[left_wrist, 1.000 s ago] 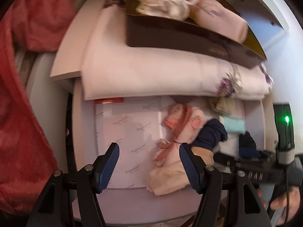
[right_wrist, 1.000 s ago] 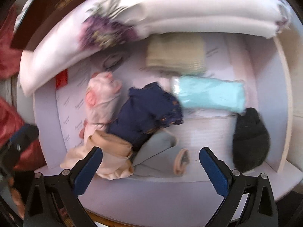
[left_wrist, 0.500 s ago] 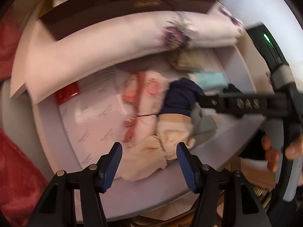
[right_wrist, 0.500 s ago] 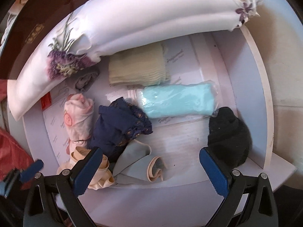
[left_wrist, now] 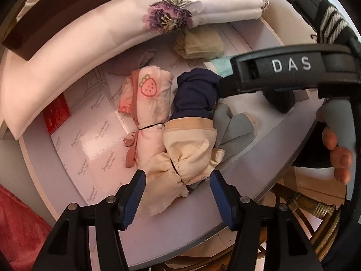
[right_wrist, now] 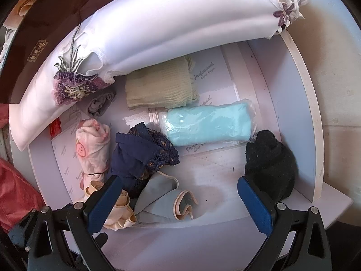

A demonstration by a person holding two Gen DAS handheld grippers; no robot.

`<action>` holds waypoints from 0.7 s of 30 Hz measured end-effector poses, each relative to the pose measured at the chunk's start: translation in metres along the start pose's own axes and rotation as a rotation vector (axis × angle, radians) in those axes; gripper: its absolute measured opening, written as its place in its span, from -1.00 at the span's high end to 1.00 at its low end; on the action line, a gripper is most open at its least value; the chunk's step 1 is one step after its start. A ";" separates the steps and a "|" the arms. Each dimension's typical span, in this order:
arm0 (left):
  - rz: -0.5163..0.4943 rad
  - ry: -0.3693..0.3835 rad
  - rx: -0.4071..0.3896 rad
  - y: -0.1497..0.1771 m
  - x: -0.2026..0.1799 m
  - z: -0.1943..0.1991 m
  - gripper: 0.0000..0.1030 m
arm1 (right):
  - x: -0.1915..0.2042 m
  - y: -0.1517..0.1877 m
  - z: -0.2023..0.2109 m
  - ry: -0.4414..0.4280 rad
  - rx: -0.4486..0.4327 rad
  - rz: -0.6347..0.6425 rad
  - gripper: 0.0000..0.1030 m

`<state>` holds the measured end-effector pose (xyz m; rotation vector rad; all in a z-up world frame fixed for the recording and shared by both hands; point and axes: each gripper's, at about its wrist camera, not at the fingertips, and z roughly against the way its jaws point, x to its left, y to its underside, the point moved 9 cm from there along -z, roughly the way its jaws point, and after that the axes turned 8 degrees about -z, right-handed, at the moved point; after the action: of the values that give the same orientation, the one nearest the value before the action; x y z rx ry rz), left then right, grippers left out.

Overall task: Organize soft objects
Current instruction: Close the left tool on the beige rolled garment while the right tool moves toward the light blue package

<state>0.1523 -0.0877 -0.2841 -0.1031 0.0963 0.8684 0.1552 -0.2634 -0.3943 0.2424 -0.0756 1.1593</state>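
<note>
Left gripper (left_wrist: 177, 184): I hold it pointing down over the front edge of the shelf (left_wrist: 158, 239), jaws partly open, nothing clamped. The cream garment (left_wrist: 180, 158) lies bunched between and just beyond the pads, which do not appear to press on it.

Right gripper (right_wrist: 178, 199): jaws wide apart, empty, above the grey garment with tan trim (right_wrist: 162, 199).

Cream garment: I judge it very light, limp and compressible, with no stiff part. It will sag and trail if pinched at an edge, so I would take the thick gathered bunch nearest the pads.

Strawberry-print roll (left_wrist: 151, 103): pale pink, tied round with a thin black band, touching the cream garment. It looks firmer than the loose pieces; I would grasp across the middle.

Navy lace-trimmed garment (right_wrist: 140, 155): loose, and the lace is likely to snag.

Olive ribbed fold (right_wrist: 160, 85), aqua roll in clear wrap (right_wrist: 207, 124) (the film looks likely to be slippery), black knit bundle (right_wrist: 268, 164): all further back or to the right.

Folded white embroidered cloth (right_wrist: 171, 22) rests along the rear under a dark brown box (right_wrist: 45, 22).

Writing: "DAS" on the right gripper's body in the left view; "Professional" repeated on the glossy shelf liner (left_wrist: 90, 140); gold Chinese characters on the box, unreadable.
</note>
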 end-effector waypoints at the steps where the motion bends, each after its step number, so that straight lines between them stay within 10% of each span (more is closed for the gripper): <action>1: -0.003 -0.002 0.004 0.000 -0.001 -0.003 -0.17 | -0.001 -0.001 0.000 0.002 0.000 -0.001 -1.00; 21: 0.029 0.048 0.021 -0.003 0.000 -0.028 0.30 | -0.018 -0.017 -0.001 0.014 -0.034 -0.077 -0.94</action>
<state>0.1533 -0.0938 -0.3113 -0.1030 0.1517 0.8938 0.1637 -0.2854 -0.4007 0.2054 -0.0724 1.0820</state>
